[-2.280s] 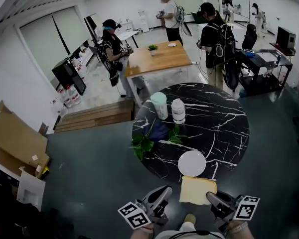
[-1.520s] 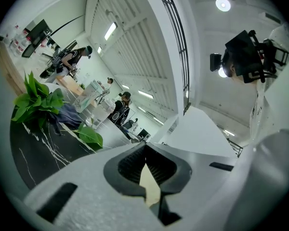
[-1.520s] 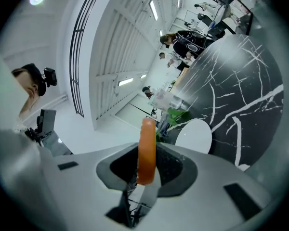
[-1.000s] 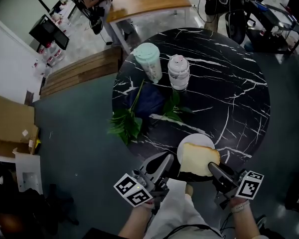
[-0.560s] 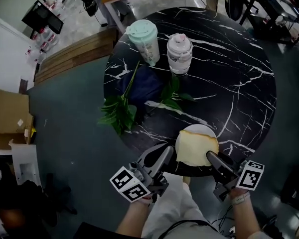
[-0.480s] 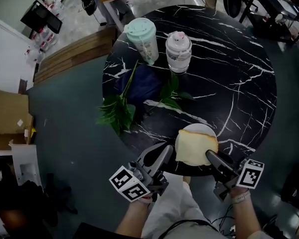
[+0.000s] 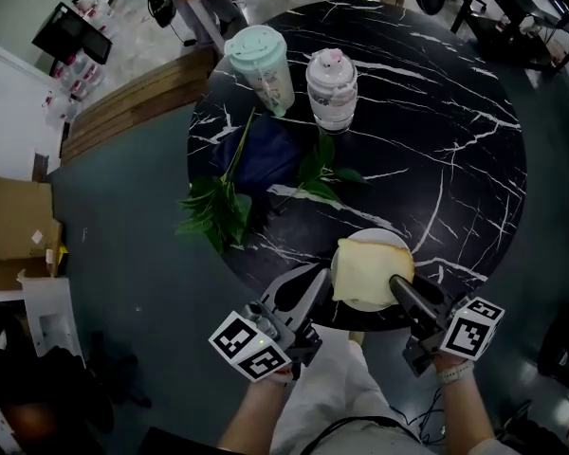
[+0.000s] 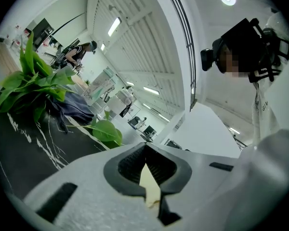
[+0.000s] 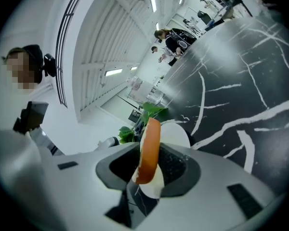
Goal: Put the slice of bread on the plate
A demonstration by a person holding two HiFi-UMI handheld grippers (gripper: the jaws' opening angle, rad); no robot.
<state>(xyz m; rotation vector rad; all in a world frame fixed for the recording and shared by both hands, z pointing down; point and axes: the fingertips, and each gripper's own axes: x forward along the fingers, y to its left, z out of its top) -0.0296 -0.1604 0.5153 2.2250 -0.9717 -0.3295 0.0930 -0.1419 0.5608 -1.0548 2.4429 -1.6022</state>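
Observation:
The slice of bread (image 7: 368, 269), pale yellow with a brown crust, hangs over the white plate (image 7: 346, 300) at the near edge of the black marble table (image 7: 446, 112). My right gripper (image 7: 396, 283) is shut on the slice's near right corner. Whether the slice touches the plate I cannot tell. In the right gripper view the bread (image 9: 150, 146) shows edge-on between the jaws of that gripper (image 9: 147, 171), with the plate (image 9: 177, 133) behind it. My left gripper (image 7: 314, 278) is shut and holds nothing, just left of the plate. In the left gripper view its jaws (image 8: 147, 176) leave only a thin slit.
A mint-green cup (image 7: 259, 67) and a white bottle (image 7: 331, 88) stand at the table's far side. Green leaves (image 7: 213, 211) and a dark blue cloth (image 7: 266, 154) lie left of centre. Cardboard boxes (image 7: 14, 235) and a wooden platform (image 7: 133, 93) are on the floor to the left.
The right gripper has carried the bread from off the table's near edge to over the plate and lowered it. The left gripper has come down alongside.

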